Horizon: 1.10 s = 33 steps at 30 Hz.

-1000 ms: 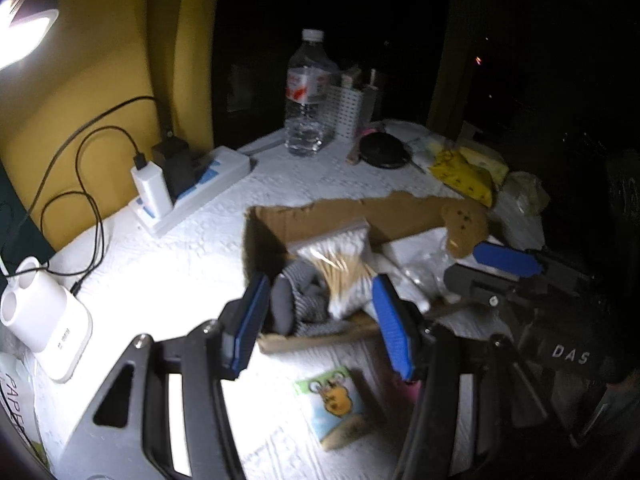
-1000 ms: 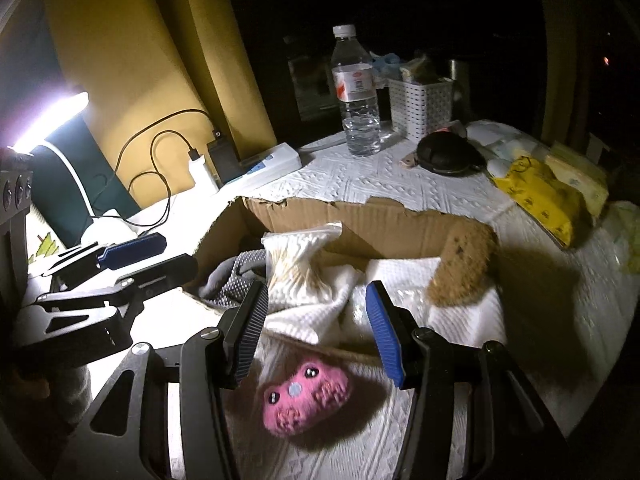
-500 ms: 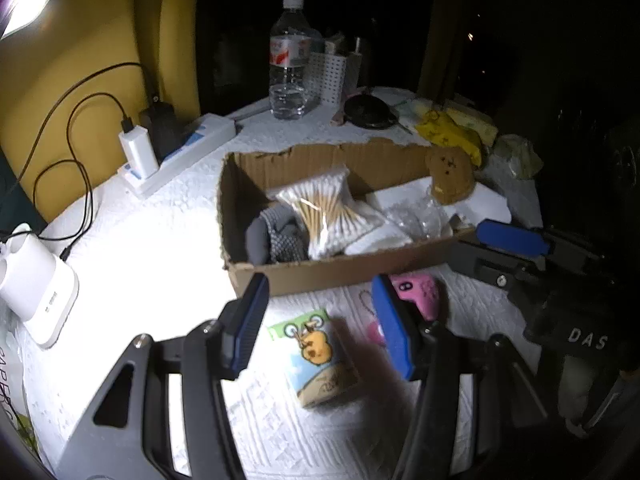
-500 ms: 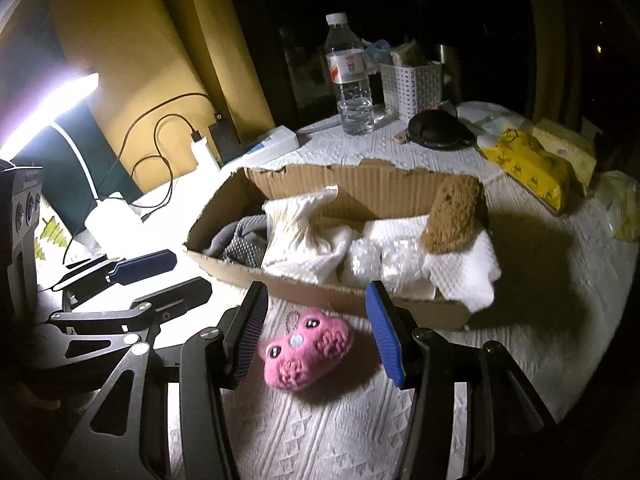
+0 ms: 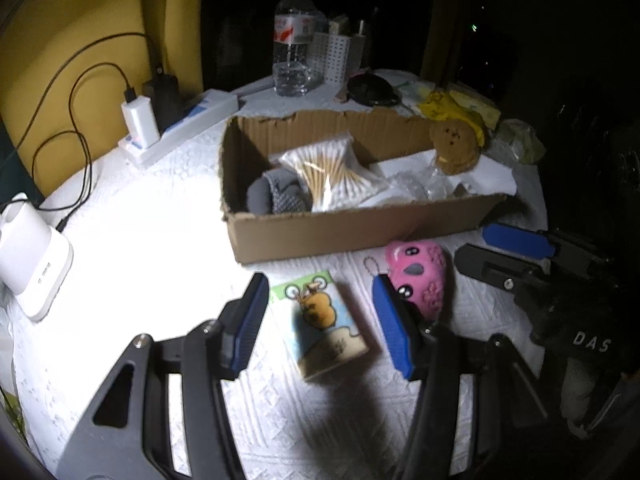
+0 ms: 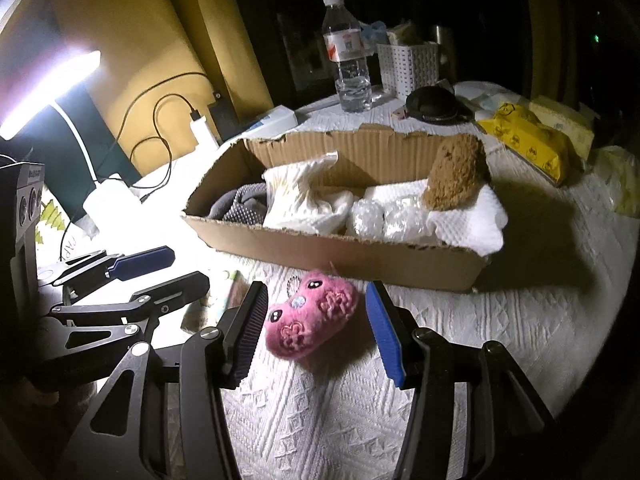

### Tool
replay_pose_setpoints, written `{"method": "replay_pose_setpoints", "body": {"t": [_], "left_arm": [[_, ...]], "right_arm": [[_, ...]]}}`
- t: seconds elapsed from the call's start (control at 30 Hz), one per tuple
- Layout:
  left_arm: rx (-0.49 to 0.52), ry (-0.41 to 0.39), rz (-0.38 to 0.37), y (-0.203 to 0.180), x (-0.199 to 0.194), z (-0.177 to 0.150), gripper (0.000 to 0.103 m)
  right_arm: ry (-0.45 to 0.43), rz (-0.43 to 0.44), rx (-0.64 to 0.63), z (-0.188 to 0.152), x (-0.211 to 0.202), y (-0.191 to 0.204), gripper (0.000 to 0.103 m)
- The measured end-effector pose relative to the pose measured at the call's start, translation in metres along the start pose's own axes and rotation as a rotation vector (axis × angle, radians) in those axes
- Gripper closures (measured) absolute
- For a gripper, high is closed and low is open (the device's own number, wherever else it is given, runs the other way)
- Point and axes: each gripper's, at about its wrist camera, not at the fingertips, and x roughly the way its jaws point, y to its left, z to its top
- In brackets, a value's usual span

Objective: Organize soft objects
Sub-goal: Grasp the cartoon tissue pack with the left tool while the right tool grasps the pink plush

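Observation:
A cardboard box (image 5: 352,232) (image 6: 360,254) sits on the white tablecloth. It holds a grey sock (image 5: 280,196), a bag of cotton swabs (image 5: 328,172), a white towel (image 6: 468,220) and a brown plush (image 5: 454,148) (image 6: 456,176). A pink plush (image 6: 310,320) (image 5: 420,276) lies in front of the box, between the open fingers of my right gripper (image 6: 316,330). A tissue pack with a cartoon print (image 5: 320,320) lies between the open fingers of my left gripper (image 5: 320,320). Both grippers are empty.
A water bottle (image 6: 350,56), white basket (image 6: 408,66), black pouch (image 6: 434,106) and yellow packs (image 6: 528,138) stand behind the box. A power strip with chargers (image 5: 176,128) and a white lamp base (image 5: 30,256) are at left.
Both grippers have pulled back from over the box toward the near side of the table. The tissue pack and the pink plush now lie between their open fingers.

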Motion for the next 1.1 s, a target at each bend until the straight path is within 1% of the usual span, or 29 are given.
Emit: {"method": "replay_pose_setpoints", "body": {"t": [0.07, 0.1, 0.13, 0.43, 0.53, 0.77, 0.8, 0.87, 0.9, 0.93, 0.97, 1.03, 1.1], "left_arm": [[0.008, 0.026, -0.005, -0.001, 0.006, -0.004, 0.041], [0.008, 0.036, -0.01, -0.001, 0.01, -0.006, 0.033], [0.005, 0.039, -0.013, -0.001, 0.011, -0.008, 0.033], [-0.006, 0.105, 0.012, 0.001, 0.033, -0.017, 0.033], [-0.011, 0.125, 0.013, 0.005, 0.041, -0.021, 0.033], [0.004, 0.092, 0.03, 0.004, 0.043, -0.024, 0.033], [0.009, 0.089, 0.031, 0.004, 0.043, -0.024, 0.034], [0.026, 0.081, 0.034, 0.001, 0.043, -0.025, 0.034], [0.031, 0.077, 0.03, 0.001, 0.042, -0.026, 0.039], [0.035, 0.075, 0.029, 0.0, 0.042, -0.027, 0.042], [0.035, 0.075, 0.026, 0.0, 0.041, -0.027, 0.042], [0.029, 0.072, 0.018, 0.001, 0.04, -0.026, 0.047], [0.016, 0.071, -0.002, 0.003, 0.038, -0.025, 0.049]], "right_arm": [[0.012, 0.002, 0.003, -0.003, 0.005, 0.001, 0.049], [0.019, 0.003, 0.003, -0.004, 0.008, 0.001, 0.049], [0.026, 0.004, 0.004, -0.006, 0.01, 0.002, 0.049], [0.084, 0.016, 0.029, -0.015, 0.037, -0.004, 0.049], [0.093, 0.033, 0.037, -0.014, 0.042, -0.006, 0.048], [0.101, 0.081, 0.035, -0.011, 0.052, -0.003, 0.048], [0.105, 0.082, 0.028, -0.012, 0.054, -0.001, 0.048], [0.115, 0.093, 0.025, -0.013, 0.057, 0.002, 0.054], [0.116, 0.094, 0.019, -0.013, 0.058, 0.003, 0.056], [0.113, 0.094, 0.014, -0.013, 0.057, 0.005, 0.057], [0.112, 0.094, 0.009, -0.013, 0.056, 0.006, 0.058], [0.104, 0.087, 0.005, -0.012, 0.052, 0.006, 0.058], [0.092, 0.082, 0.0, -0.011, 0.045, 0.006, 0.058]]}}
